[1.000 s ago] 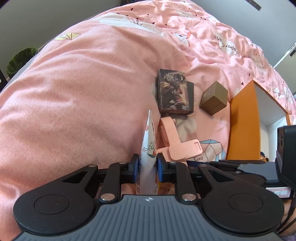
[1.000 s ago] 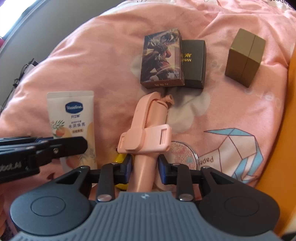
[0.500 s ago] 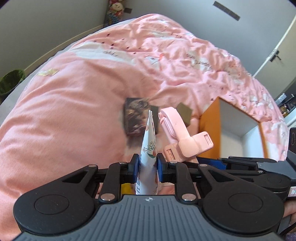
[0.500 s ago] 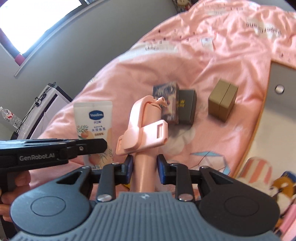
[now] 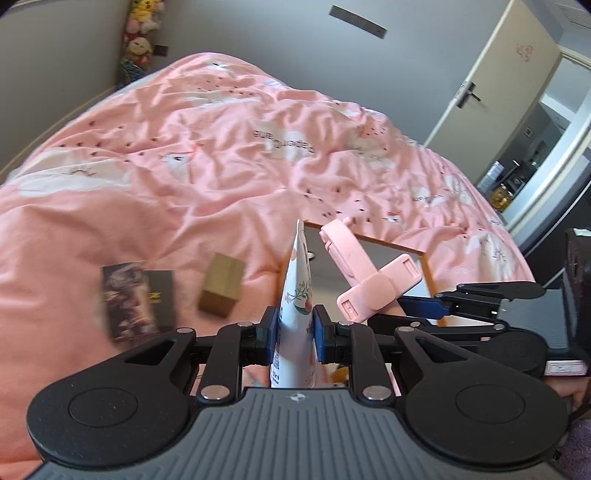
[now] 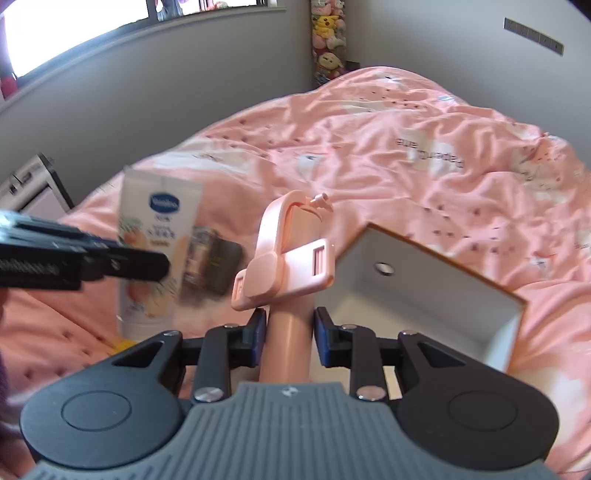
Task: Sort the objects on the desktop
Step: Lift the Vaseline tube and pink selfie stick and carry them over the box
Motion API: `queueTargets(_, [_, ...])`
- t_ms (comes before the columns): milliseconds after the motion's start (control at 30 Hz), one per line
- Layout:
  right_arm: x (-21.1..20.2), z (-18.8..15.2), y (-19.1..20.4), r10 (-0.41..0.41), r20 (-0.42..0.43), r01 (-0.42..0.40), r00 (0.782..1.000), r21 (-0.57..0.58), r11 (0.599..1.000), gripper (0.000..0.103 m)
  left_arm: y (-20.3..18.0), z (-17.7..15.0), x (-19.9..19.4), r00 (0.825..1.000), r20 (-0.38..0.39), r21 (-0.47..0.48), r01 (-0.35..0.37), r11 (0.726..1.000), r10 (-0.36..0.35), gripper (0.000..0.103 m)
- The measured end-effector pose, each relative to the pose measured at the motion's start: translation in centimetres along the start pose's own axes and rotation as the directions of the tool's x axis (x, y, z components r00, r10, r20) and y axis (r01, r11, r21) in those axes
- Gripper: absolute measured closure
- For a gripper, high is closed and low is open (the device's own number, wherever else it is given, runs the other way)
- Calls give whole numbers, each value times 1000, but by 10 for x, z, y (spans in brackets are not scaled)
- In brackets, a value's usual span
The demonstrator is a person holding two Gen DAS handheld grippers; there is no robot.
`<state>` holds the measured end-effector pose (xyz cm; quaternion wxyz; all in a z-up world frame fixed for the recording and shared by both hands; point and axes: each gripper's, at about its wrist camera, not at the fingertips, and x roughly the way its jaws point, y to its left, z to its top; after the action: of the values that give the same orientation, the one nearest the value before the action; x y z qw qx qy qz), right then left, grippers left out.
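My left gripper [image 5: 294, 334] is shut on a white Vaseline lotion tube [image 5: 297, 295], held upright in the air; the tube also shows in the right wrist view [image 6: 157, 258]. My right gripper [image 6: 290, 332] is shut on a pink phone holder [image 6: 284, 266], also seen in the left wrist view [image 5: 369, 277]. Both are lifted above the bed, near an open white box with orange sides [image 6: 424, 295]. A dark illustrated card box [image 5: 127, 299], a black box [image 5: 160, 299] and a gold-brown box [image 5: 221, 284] lie on the pink bedspread.
The pink bedspread [image 5: 221, 147] fills the scene. Grey walls and stuffed toys [image 6: 327, 37] stand at the far corner. A door [image 5: 498, 92] is at the right. A window [image 6: 74, 29] is at the upper left.
Both grippers have risen and tilted up with their objects. The view has swung from the boxes on the bed toward the open white box and the room beyond.
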<state>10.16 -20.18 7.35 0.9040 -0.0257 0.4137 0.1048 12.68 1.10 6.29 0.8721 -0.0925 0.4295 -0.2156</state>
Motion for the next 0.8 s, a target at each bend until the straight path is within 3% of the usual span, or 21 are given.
queueTargets(233, [33,-9,-43,-129,-110,116,986,-121,986,73,-14,11,43,998,-58,-13,26,1000,-27,81])
queueTargets(467, [68,-14,-58,-169,-183,114,969,-277,954,73,-16,13,58,995,-99,-11,7,1000,-8,81])
queueTargets(667, [93,-17,-57,-180,-237,53,955,-458,887,74,-12,12,55,992,-125,-26,29,999,-32,81])
queueTargets(800, [109,-21,-58,-199,-249,15,948,-590,807,75,-11,17,58,990,-128,-29,47,998,-51,81])
